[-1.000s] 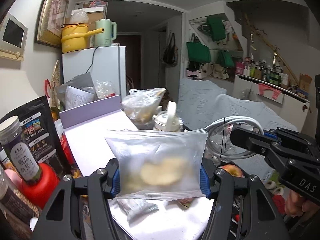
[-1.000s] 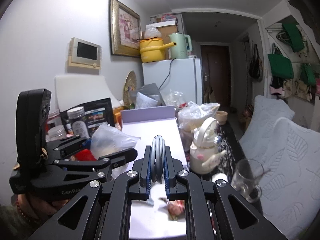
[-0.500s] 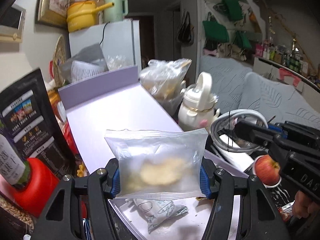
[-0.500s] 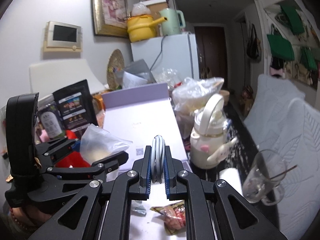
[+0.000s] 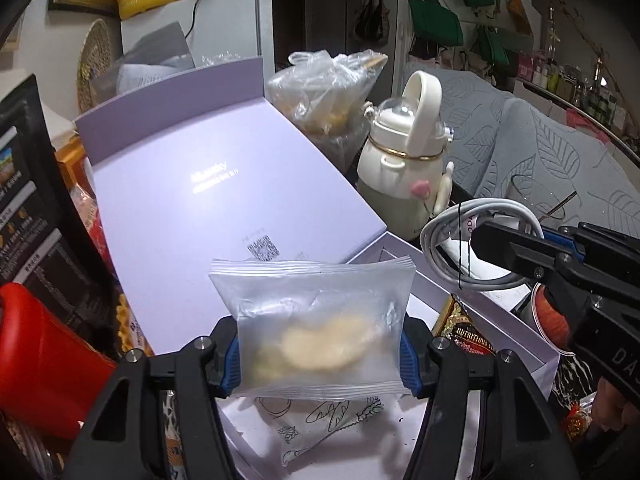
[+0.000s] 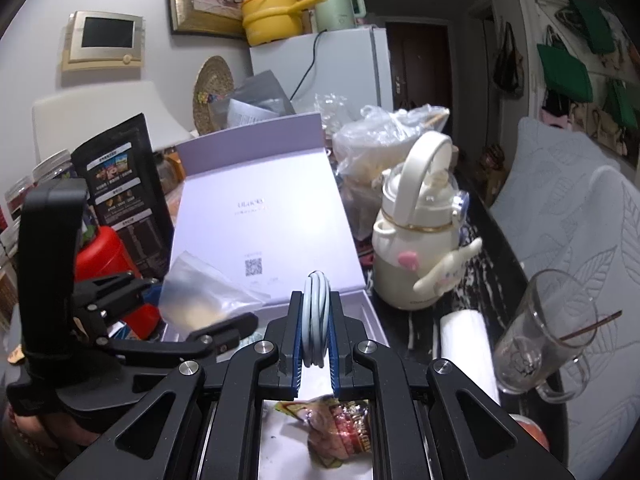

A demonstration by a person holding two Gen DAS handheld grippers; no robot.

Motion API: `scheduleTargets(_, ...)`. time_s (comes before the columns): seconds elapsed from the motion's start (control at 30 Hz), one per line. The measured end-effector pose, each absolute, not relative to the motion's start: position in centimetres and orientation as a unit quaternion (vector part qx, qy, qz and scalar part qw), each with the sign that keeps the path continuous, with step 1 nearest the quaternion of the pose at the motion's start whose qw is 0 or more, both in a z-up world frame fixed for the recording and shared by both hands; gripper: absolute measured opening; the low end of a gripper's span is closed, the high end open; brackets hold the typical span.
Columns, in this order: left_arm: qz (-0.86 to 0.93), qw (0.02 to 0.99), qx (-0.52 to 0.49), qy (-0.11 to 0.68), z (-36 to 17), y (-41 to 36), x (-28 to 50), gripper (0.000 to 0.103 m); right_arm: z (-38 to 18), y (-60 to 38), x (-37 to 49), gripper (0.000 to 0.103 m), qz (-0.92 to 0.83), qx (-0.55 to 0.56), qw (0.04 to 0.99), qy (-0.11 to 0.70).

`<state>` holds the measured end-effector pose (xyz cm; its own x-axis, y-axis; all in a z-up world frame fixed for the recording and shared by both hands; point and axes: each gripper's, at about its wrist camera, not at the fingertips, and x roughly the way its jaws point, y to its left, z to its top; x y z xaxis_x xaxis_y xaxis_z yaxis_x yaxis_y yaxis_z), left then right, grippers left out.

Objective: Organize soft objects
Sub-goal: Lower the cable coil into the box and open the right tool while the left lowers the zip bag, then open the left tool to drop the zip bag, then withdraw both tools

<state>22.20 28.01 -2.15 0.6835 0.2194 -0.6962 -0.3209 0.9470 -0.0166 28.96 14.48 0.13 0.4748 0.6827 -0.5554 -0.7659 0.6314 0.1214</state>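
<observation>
Two loads hang over the open lavender box [image 5: 472, 300]: your left tongs [image 5: 320, 354] grip a translucent snack pouch [image 5: 316, 324], your right tongs [image 6: 316, 346] pinch a coiled grey cable [image 6: 317, 316]. Next, probably lower both into the box and release.

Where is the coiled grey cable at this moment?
The coiled grey cable is clamped between the right tongs, held above the open lilac box, to the right of the snack packet in the left tongs.

"NUTRITIOUS" (gold) on snack wrapper [image 5: 466, 334]

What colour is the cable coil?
Pale grey-blue cable coil, clearest in the right wrist view.
</observation>
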Motion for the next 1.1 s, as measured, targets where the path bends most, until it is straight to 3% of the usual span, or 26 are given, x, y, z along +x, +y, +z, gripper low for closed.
scheduleTargets(0.83,0.166,0.867,-0.086,0.461,-7.1,29.1,24.7,0.061,-4.1,16.2,31.0,0.012,0.397,-0.11,0.835,0.366)
scheduleTargets(0.97,0.17,0.864,-0.09,0.465,-7.2,29.0,24.7,0.066,-4.2,16.1,31.4,0.036,0.388,-0.107,0.835,0.374)
scheduleTargets(1.1,0.177,0.858,-0.102,0.47,-7.2,29.1,24.7,0.078,-4.1,16.1,31.6,0.037,0.38,-0.106,0.836,0.383)
